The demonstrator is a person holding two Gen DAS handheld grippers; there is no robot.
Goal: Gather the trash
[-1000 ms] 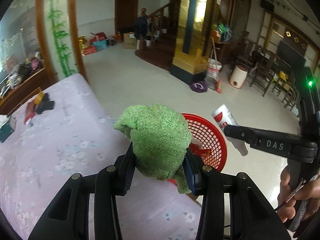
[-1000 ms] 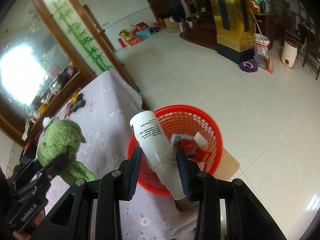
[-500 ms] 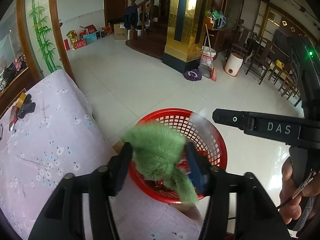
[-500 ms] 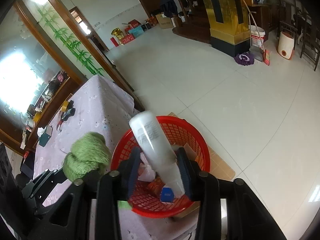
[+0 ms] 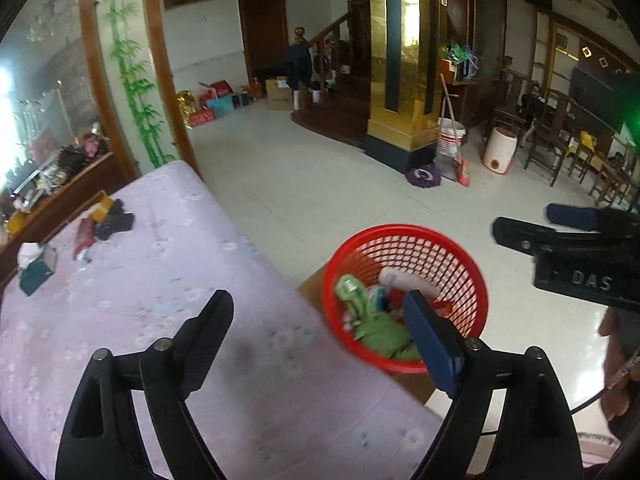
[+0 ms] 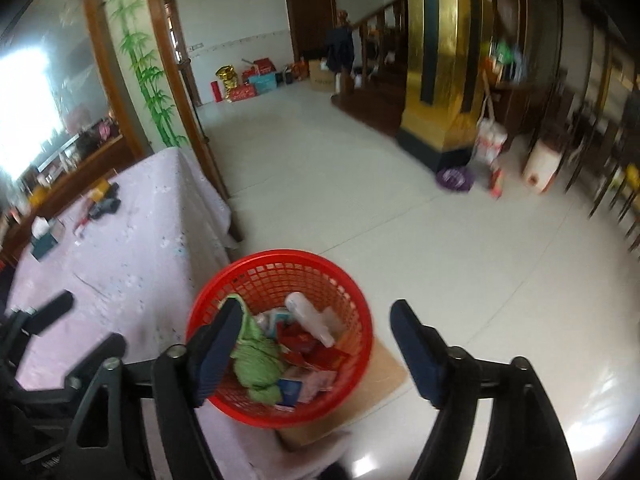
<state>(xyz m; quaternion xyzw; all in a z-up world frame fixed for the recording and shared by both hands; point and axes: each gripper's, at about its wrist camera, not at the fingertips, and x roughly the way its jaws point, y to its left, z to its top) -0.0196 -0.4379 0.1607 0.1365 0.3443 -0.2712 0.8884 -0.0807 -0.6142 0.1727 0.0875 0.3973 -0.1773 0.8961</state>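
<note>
Both grippers are above the round red plastic mesh basket (image 6: 280,276), and neither is holding anything. The left gripper (image 5: 320,320) and right gripper (image 6: 316,330) both have jaws spreading wide. The fuzzy green cloth (image 6: 256,360) and the white plastic bottle (image 6: 310,318) sit inside the basket, which stands just beside the lilac floral-clothed table (image 5: 120,280).
</note>
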